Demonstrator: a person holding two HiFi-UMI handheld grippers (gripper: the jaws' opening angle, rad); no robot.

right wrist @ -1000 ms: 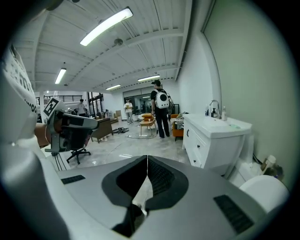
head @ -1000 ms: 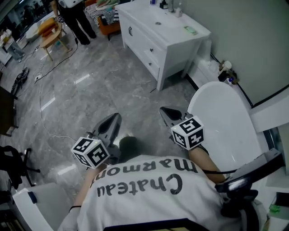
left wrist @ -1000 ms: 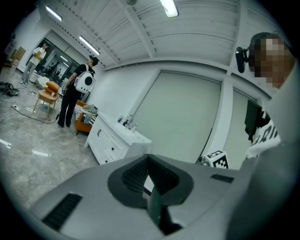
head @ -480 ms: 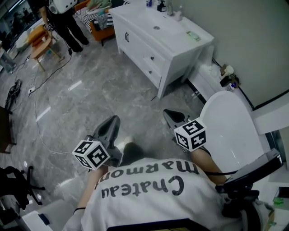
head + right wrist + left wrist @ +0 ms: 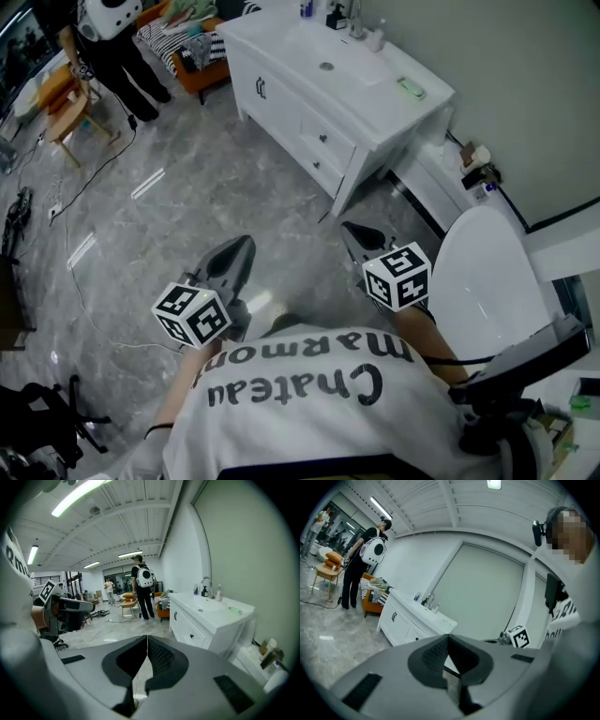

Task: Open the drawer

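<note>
Over the last second the cabinet (image 5: 281, 89) has drawn nearer in the head view, so the approach is under way; its drawer (image 5: 325, 141) is shut and well apart from the left gripper (image 5: 239, 247) and right gripper (image 5: 355, 233), both closed on nothing.

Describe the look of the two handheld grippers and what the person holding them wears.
The left gripper and right gripper are matte grey, tapering to pointed jaws with dark ribbed pads. Each carries a white cube printed with black square markers. The person wears a white T-shirt with black lettering.
</note>
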